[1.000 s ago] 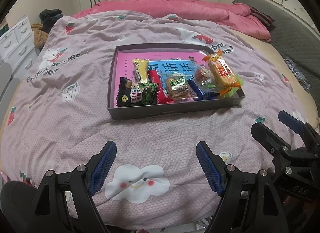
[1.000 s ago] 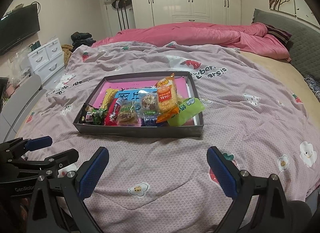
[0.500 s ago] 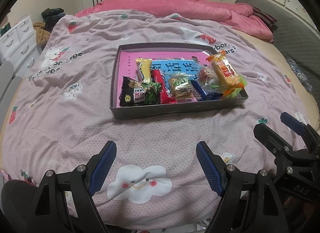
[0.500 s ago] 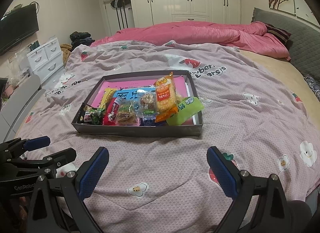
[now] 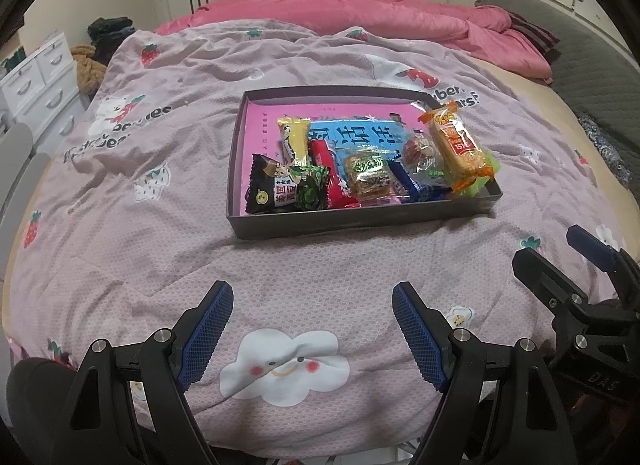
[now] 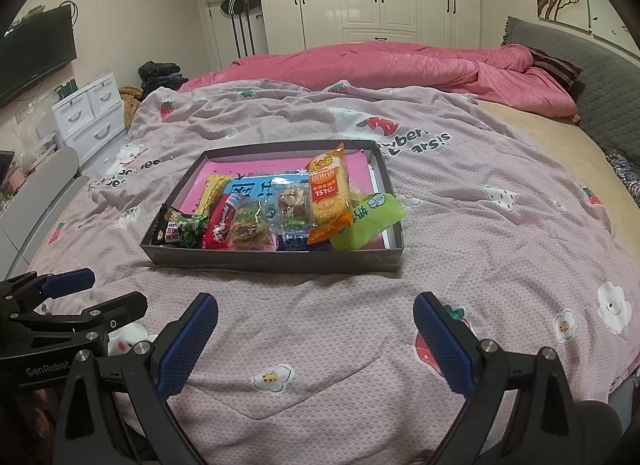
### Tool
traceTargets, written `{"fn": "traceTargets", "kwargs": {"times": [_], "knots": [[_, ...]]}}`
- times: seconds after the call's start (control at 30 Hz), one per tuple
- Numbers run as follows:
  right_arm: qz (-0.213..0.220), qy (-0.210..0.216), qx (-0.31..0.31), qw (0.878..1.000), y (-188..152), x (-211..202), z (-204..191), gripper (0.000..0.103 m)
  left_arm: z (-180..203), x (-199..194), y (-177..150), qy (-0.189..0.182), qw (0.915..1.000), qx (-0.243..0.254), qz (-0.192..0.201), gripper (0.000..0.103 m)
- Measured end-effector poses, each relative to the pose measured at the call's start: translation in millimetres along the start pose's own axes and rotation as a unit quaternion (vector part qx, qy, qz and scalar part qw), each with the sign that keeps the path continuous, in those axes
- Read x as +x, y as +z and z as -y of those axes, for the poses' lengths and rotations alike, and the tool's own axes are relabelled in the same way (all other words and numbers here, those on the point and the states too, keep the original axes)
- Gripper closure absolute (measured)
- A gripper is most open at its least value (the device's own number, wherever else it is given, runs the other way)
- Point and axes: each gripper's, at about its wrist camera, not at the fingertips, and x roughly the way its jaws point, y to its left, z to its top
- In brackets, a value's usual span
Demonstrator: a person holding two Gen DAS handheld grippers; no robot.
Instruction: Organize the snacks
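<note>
- Nine wrapped snacks, as far as I can count, lie packed along the near wall of one shallow dark-grey cardboard tray (image 5: 362, 225) with a pink printed floor, standing on the bed's lilac strawberry-print duvet (image 5: 120, 249).
- Counted from the tray's 9 o'clock side to its 3 o'clock side: one black-and-green packet (image 5: 286, 189), one yellow bar (image 5: 295, 136), one red stick (image 5: 326, 171), one clear-wrapped brown cake (image 5: 368, 177), one blue sachet (image 5: 416, 187), one round nut cluster in clear film (image 5: 420, 151), one orange cracker pack (image 5: 456, 147) and one lime-green pouch (image 6: 366, 219) leaning over the rim. One flat light-blue pack (image 5: 352, 133) lies beneath them; more could be hidden.
- No snack lies loose on the duvet.
- Both tools hover near the bed's edge, at 6 o'clock from the tray: left gripper (image 5: 310, 335) with jaws wide and empty, right gripper (image 6: 316, 339) likewise.
- My judgement: this fits either snacks awaiting sorting or a finished gathering, so I name no next move.
</note>
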Motion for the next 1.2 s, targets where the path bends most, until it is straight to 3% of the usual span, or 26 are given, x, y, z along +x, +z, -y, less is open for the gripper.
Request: {"fn": "traceTargets", "kwargs": {"times": [1.2], "knots": [[0.0, -0.001, 0.003, 1.0, 0.7, -0.7, 2.3, 0.004, 1.8, 2.2, -0.8, -0.009, 0.9999, -0.003, -0.009, 0.02]]}}
